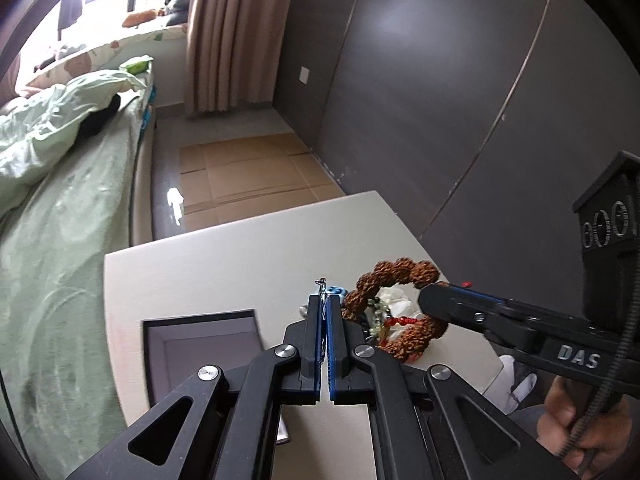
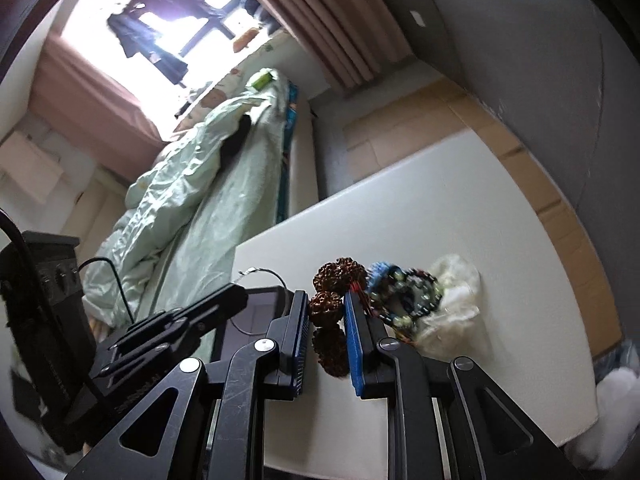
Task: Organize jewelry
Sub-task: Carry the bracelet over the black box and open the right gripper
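Observation:
My left gripper (image 1: pixel 325 304) is shut on a thin silver wire hoop whose clasp (image 1: pixel 321 281) sticks out above the tips; its loop (image 2: pixel 264 272) shows in the right wrist view. My right gripper (image 2: pixel 327 308) is shut on a bracelet of large knobbly brown beads (image 2: pixel 332 304), lifted above the table (image 1: pixel 240 252); the same bracelet (image 1: pixel 384 276) shows in the left wrist view with the right gripper (image 1: pixel 430 300) on it. A pile of small beaded jewelry (image 2: pixel 404 300) lies on white tissue (image 2: pixel 456 300). A dark open jewelry box (image 1: pixel 200 344) sits at the table's left.
A bed with green bedding (image 1: pixel 52 200) runs along the left. Flattened cardboard (image 1: pixel 248 176) lies on the floor beyond the table. A grey wall (image 1: pixel 440 100) is on the right. Curtains (image 1: pixel 236 32) hang by the window.

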A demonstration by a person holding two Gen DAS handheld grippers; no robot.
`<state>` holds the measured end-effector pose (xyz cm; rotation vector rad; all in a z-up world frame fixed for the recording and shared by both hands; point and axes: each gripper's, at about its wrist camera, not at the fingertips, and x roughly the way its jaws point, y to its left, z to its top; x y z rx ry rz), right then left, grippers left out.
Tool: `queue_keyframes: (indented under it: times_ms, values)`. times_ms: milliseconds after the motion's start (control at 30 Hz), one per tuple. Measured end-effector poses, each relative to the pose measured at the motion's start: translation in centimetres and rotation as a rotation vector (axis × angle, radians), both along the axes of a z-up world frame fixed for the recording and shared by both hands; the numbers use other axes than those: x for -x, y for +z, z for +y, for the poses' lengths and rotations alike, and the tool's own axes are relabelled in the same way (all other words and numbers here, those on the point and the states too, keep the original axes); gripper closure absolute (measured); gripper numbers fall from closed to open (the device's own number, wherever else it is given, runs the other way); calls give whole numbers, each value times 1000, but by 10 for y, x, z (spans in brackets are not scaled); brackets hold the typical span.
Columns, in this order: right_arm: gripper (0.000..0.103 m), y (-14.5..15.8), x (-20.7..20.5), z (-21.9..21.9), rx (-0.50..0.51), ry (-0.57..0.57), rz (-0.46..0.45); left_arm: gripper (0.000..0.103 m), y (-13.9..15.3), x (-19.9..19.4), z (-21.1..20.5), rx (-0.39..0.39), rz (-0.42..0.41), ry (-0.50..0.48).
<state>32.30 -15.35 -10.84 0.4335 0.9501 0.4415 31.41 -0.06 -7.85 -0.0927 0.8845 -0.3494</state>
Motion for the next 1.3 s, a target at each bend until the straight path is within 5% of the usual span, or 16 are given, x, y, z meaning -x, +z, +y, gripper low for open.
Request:
queue_keyframes:
  times_ms: [633, 733, 867, 900, 1300]
  values:
    - [84, 11, 10, 59, -15, 105, -70, 101, -5, 15, 71, 77, 38, 134]
    - [84, 11, 10, 65, -16, 109, -70, 91, -13, 10, 81, 81, 88, 153]
    - [84, 9, 10, 73, -32, 114, -66, 46, -13, 14, 95, 128, 82, 181]
    - [84, 9, 10, 75, -35, 115, -65, 43, -11, 15, 96, 130, 73, 187]
    - [83, -6, 0, 102, -78, 153, -1, 42, -8, 23, 132, 183, 72, 265]
